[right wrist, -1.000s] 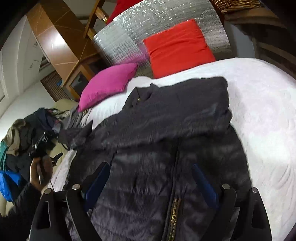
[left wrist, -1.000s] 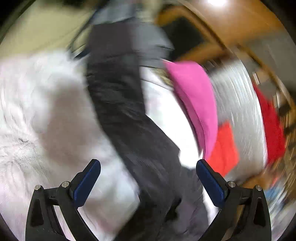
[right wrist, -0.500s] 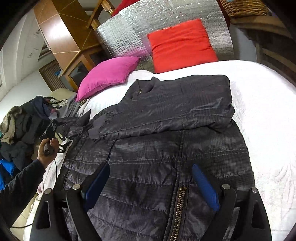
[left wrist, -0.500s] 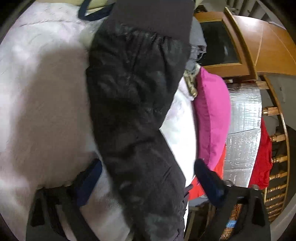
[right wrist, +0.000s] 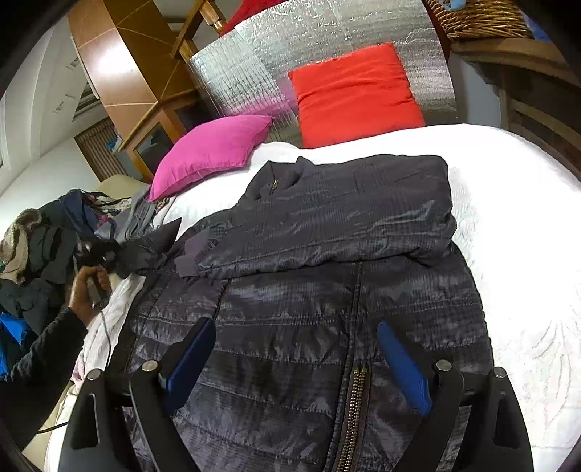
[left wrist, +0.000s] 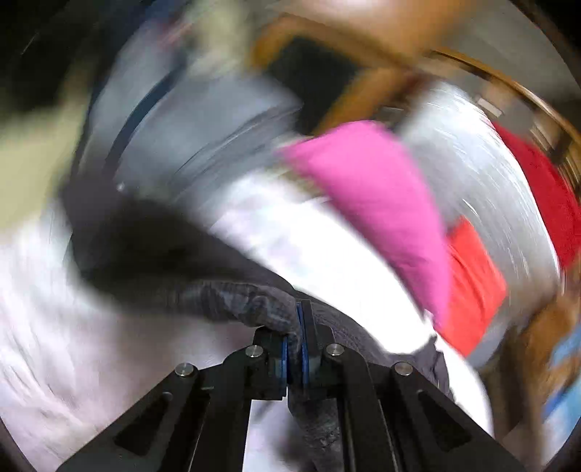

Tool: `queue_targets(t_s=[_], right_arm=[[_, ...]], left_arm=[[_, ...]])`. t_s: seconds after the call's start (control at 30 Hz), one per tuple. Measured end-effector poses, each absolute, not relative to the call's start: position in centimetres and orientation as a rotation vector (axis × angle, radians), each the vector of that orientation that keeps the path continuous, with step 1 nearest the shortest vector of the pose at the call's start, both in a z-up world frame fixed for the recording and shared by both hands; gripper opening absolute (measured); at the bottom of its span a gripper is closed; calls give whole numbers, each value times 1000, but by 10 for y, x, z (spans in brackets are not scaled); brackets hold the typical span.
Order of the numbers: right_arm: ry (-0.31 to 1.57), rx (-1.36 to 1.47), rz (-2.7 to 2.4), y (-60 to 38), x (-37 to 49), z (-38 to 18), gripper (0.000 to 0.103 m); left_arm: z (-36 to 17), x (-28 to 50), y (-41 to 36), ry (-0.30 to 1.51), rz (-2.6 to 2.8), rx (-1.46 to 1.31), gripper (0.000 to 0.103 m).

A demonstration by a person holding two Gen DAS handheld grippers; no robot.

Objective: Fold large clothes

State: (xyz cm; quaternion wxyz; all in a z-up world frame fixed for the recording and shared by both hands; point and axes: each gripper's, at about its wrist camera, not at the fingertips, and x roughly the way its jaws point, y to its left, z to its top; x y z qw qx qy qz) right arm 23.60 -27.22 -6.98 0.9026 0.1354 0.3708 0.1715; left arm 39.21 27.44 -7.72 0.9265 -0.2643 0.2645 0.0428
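Note:
A dark quilted puffer jacket (right wrist: 326, 290) lies zip-up on the white bed (right wrist: 526, 254), one sleeve folded across its chest. My right gripper (right wrist: 296, 363) is open and empty, hovering over the jacket's lower front beside the zipper. My left gripper (left wrist: 295, 348) is shut on the jacket's other sleeve (left wrist: 218, 290); that view is motion-blurred. In the right wrist view the left gripper (right wrist: 94, 254) shows in a hand at the bed's left edge, gripping the sleeve (right wrist: 152, 247).
A pink pillow (right wrist: 210, 149) and a red pillow (right wrist: 356, 94) lean on a silver-foil headboard (right wrist: 254, 72). A heap of clothes (right wrist: 40, 250) sits left of the bed. A wooden cabinet (right wrist: 152, 134) and a wicker basket (right wrist: 483, 18) stand behind.
My left gripper has closed on the jacket's sleeve and is swinging fast. My right gripper has stayed open over the jacket's front.

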Motion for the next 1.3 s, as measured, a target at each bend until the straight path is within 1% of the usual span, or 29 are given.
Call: queue_targets(t_s=[0.1, 0.13, 0.2, 0.27, 0.3, 0.33, 0.37, 0.4, 0.47, 0.53, 0.7, 0.8, 0.83, 0.93, 1.03, 1.1, 1.17, 1.23, 1.3], right_arm=[[760, 314, 348, -278, 237, -67, 92], [758, 325, 345, -280, 238, -67, 92], [755, 346, 341, -284, 237, -66, 92], [754, 355, 339, -287, 236, -65, 92], [760, 359, 340, -290, 235, -65, 92], [760, 360, 339, -291, 234, -64, 92], [760, 362, 339, -295, 233, -63, 92], [761, 365, 341, -298, 233, -62, 92], [756, 372, 339, -303, 230, -57, 92], [744, 364, 336, -307, 231, -51, 92], [687, 344, 311, -306, 244, -21, 92], [634, 218, 336, -271, 258, 8, 92], [622, 165, 349, -255, 262, 16, 92], [594, -108, 461, -165, 280, 44, 92], [577, -429, 589, -56, 286, 44, 92], [586, -600, 664, 9, 286, 30, 92], [616, -718, 712, 75, 290, 7, 92], [622, -796, 723, 117, 291, -14, 91], [644, -897, 724, 167, 293, -46, 89]], left_arm=[[-28, 382, 191, 461, -39, -271, 5], [-21, 380, 170, 450, -71, -213, 6], [-16, 369, 94, 449, -194, -21, 7], [-29, 362, 42, 509, -305, 41, 12], [-39, 359, 21, 556, -353, 53, 32], [-58, 355, -7, 628, -425, 65, 67], [-70, 351, -19, 654, -456, 71, 84], [-87, 343, -36, 678, -464, 97, 97], [-103, 329, -50, 682, -419, 143, 97], [-106, 315, -49, 693, -404, 130, 97], [-92, 277, -6, 682, -416, -21, 97], [-88, 244, 30, 643, -423, -156, 97], [-83, 230, 55, 612, -421, -229, 97], [-80, 210, 117, 535, -314, -420, 97], [-102, 187, 202, 496, -131, -697, 98], [-128, 173, 261, 501, -23, -904, 98], [-143, 158, 296, 483, 46, -1004, 98], [-148, 144, 313, 461, 84, -1028, 98], [-150, 130, 327, 450, 105, -1017, 98]])
